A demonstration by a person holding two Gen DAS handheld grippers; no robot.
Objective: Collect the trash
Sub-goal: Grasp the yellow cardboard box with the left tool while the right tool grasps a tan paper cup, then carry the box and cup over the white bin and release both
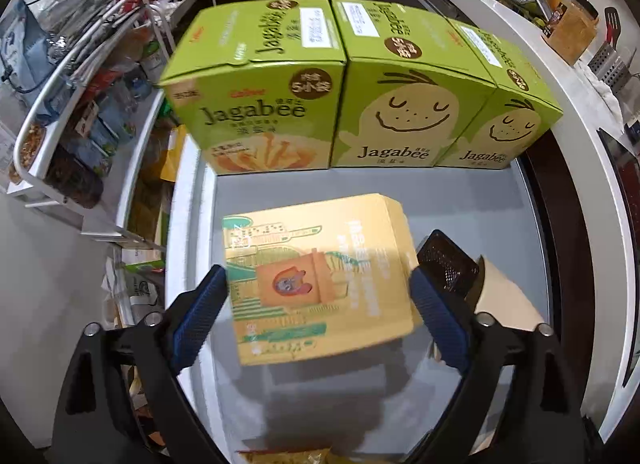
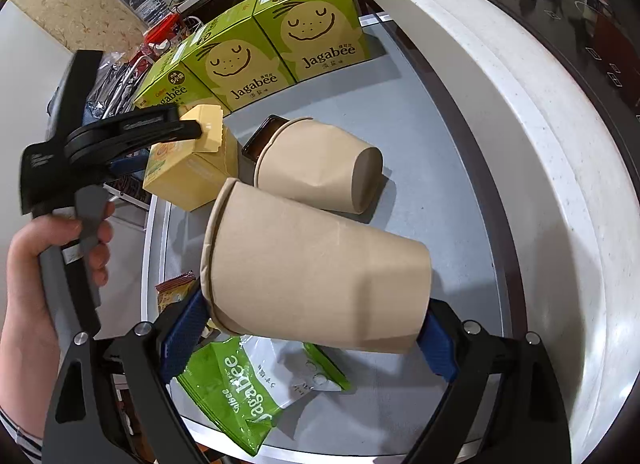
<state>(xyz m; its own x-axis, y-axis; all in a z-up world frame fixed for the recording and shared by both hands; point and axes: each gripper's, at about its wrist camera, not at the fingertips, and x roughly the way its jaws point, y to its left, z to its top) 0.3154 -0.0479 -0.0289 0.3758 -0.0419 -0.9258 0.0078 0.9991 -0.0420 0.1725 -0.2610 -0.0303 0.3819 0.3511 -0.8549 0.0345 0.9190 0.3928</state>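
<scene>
My left gripper [image 1: 318,304] is shut on a yellow drink carton [image 1: 320,276] and holds it above the grey table top [image 1: 460,200]; the same carton [image 2: 188,172] and gripper [image 2: 196,132] show at the left of the right wrist view. My right gripper [image 2: 308,340] is shut on a brown paper cup [image 2: 316,264], held on its side above the table. A second brown paper cup [image 2: 320,164] lies on its side on the table beyond it, next to a small dark tray [image 2: 262,140]. A green Jagabee snack bag [image 2: 248,388] lies under my right gripper.
Three green Jagabee boxes [image 1: 344,92] stand in a row at the table's far edge. A wire rack of packets [image 1: 80,104] stands to the left. A white counter [image 2: 520,144] curves along the right. A small orange wrapper [image 2: 174,290] lies at the table's near left edge.
</scene>
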